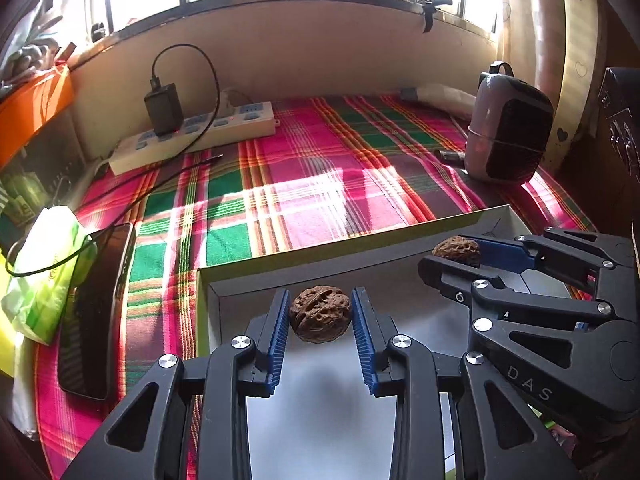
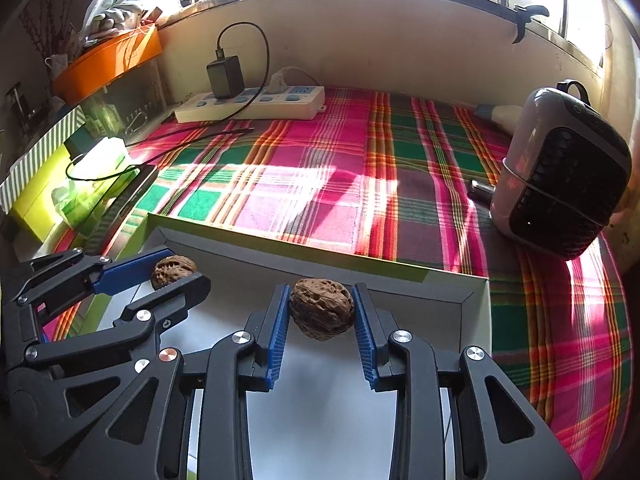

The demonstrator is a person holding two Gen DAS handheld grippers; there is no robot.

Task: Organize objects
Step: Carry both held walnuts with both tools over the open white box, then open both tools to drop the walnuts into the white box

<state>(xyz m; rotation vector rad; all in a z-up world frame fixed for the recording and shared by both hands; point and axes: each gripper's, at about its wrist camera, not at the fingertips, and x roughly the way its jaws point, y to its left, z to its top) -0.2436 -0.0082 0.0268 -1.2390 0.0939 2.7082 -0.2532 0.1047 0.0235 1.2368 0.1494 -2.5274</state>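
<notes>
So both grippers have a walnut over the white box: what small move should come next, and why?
Probably lower both and open. The left gripper grips its walnut and the right gripper its own walnut, both above the floor of the white box, so they likely belong inside.

The left gripper (image 1: 320, 316) is gripping a brown walnut (image 1: 320, 314) between its blue jaws, above a shallow white box (image 1: 224, 280) lying on a plaid cloth (image 1: 304, 184). Toward the box's right corner, the right gripper (image 1: 456, 258) is pinching a second walnut (image 1: 457, 251). A phone (image 1: 96, 308) is lying near the cloth's left edge.
</notes>
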